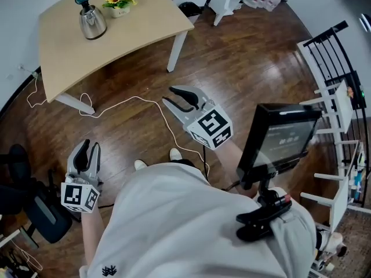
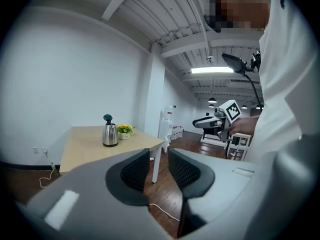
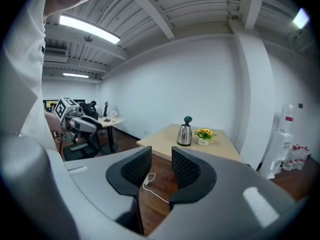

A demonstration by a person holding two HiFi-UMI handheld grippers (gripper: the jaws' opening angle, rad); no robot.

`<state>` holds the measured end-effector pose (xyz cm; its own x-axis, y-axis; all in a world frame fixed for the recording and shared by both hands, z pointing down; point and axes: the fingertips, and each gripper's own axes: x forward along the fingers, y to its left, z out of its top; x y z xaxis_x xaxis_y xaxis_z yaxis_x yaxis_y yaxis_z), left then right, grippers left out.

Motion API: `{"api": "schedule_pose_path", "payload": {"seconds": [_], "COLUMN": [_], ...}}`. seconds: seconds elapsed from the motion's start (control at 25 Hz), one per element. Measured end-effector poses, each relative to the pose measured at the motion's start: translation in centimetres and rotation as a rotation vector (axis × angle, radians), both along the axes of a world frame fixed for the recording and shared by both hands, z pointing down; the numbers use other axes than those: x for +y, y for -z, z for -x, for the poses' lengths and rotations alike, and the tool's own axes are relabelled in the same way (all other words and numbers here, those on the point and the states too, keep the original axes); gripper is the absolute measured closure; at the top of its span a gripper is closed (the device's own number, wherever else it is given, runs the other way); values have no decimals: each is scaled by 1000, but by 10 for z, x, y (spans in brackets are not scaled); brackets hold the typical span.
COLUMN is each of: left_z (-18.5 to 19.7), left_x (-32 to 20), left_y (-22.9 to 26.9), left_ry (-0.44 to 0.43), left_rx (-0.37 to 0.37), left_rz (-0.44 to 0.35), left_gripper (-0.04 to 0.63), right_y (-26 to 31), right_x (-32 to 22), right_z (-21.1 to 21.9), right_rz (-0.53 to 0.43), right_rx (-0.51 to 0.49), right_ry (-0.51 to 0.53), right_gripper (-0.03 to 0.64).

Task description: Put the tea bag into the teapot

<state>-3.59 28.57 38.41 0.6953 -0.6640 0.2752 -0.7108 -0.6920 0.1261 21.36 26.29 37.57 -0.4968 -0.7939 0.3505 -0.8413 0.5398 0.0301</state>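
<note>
The steel teapot (image 1: pixel 91 17) with a dark lid knob stands on the far left of a light wooden table (image 1: pixel 145 25), beside a small pot of yellow flowers (image 1: pixel 119 3). It also shows as the teapot (image 2: pixel 109 132) in the left gripper view and the teapot (image 3: pixel 185 132) in the right gripper view. No tea bag is in view. My left gripper (image 1: pixel 91 146) hangs low at the left, its jaws a narrow gap apart and empty. My right gripper (image 1: pixel 168 95) is held higher over the floor, open and empty. Both point towards the table from well short of it.
A white cable (image 1: pixel 133 100) snakes over the dark wooden floor between me and the table. An office chair (image 1: pixel 35 207) stands at lower left. A screen on a stand (image 1: pixel 278 138) is at my right, with a white rack (image 1: pixel 339 114) behind it.
</note>
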Motion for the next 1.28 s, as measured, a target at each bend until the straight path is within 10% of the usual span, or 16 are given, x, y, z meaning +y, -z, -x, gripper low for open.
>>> {"api": "schedule_pose_path", "payload": {"seconds": [0.48,1.28], "left_z": [-100,-86], "left_x": [25,40], "left_y": [25,18], "left_ry": [-27,16], "left_rx": [10,3], "left_rz": [-34,-32], "left_gripper": [499,500], "right_y": [22,14], "right_x": [29,37], "right_z": [-81,-70], "right_rz": [-38,-19], "right_rx": [18,40], "right_ry": [-9,15], "right_gripper": [506,528]}}
